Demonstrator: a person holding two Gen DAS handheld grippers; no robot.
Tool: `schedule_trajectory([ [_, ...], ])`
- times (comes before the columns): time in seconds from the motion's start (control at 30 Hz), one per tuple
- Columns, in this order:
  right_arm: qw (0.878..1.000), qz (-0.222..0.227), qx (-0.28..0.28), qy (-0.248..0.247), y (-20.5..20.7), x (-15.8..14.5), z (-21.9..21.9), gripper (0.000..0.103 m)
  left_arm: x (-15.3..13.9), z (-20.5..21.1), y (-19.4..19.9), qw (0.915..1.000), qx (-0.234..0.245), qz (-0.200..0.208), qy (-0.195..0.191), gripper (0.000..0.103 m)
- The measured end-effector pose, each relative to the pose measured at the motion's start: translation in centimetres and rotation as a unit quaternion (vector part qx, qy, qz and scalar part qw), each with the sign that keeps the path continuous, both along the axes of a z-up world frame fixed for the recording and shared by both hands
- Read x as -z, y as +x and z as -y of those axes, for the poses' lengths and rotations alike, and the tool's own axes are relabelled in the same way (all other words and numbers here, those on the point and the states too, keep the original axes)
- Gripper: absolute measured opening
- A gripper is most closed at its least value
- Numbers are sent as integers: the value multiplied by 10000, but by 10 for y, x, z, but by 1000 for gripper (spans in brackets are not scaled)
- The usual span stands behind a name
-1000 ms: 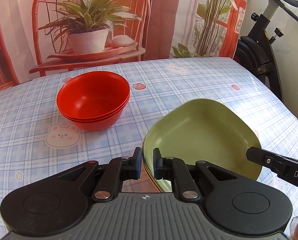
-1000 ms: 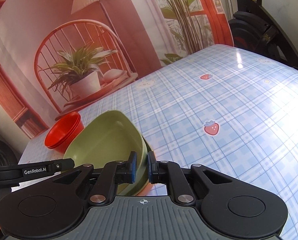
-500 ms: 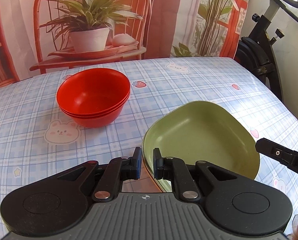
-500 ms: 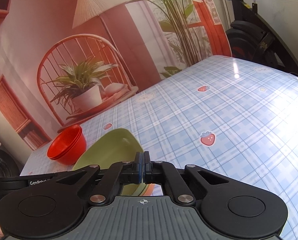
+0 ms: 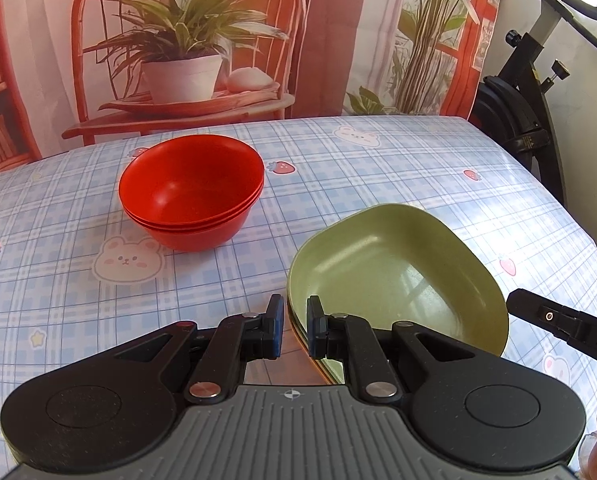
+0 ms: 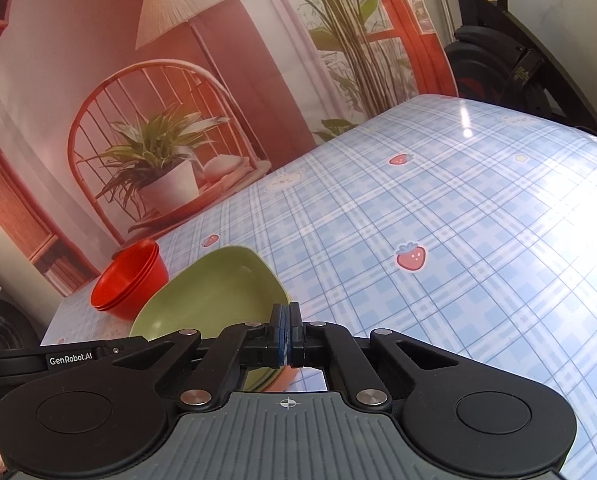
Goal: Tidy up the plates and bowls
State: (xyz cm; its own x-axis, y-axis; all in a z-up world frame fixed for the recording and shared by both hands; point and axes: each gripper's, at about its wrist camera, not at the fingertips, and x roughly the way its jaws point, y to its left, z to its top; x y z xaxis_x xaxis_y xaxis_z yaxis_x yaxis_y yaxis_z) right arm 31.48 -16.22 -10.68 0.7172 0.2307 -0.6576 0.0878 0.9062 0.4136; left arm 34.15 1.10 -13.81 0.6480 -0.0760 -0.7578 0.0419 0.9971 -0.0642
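While angled down, left gripper clamps green plates.

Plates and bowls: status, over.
Left gripper shut on green plates' rim. Right gripper shut, empty. Red bowls stacked, apart. Nothing in the way.

Glossy plaid tablecloth glares at right; red bowls look smooth plastic, green plate satin-matt.

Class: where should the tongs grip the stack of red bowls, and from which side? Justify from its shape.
Pinch the near rim of the red bowls, coming down from above, one finger inside, one outside. The stack stands upright, mouth open; its rounded walls would likely slip, but the rim is thin.
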Motion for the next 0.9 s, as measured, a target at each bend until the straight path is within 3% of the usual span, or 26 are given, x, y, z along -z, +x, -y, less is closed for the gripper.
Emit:
schedule_trajectory([
  [0.17, 10000, 34, -46, -45, -1, -3, -3, 3, -21, -12, -7, 9996, -14, 286, -40, 13],
  [0.4, 9996, 187, -53, -225, -6, -10, -8, 4, -28, -38, -34, 9988, -167, 466, 20, 13],
  [0.57, 9980, 406, -21, -491, -15, -14, -15, 4, -28, -58, -59, 9967, -573, 559, -146, 13],
  [0.7, 9963, 576, -66, -634, -21, -17, -23, 4, -29, -74, -85, 9893, -1096, 820, -507, 13],
  [0.83, 9942, 633, -188, -851, -26, -19, -35, 5, -29, -79, -96, 9890, -1145, 877, -321, 13],
  [0.9, 9939, 613, -247, -884, -27, -19, -39, 8, -30, -89, -99, 9873, -1205, 938, -443, 13],
])
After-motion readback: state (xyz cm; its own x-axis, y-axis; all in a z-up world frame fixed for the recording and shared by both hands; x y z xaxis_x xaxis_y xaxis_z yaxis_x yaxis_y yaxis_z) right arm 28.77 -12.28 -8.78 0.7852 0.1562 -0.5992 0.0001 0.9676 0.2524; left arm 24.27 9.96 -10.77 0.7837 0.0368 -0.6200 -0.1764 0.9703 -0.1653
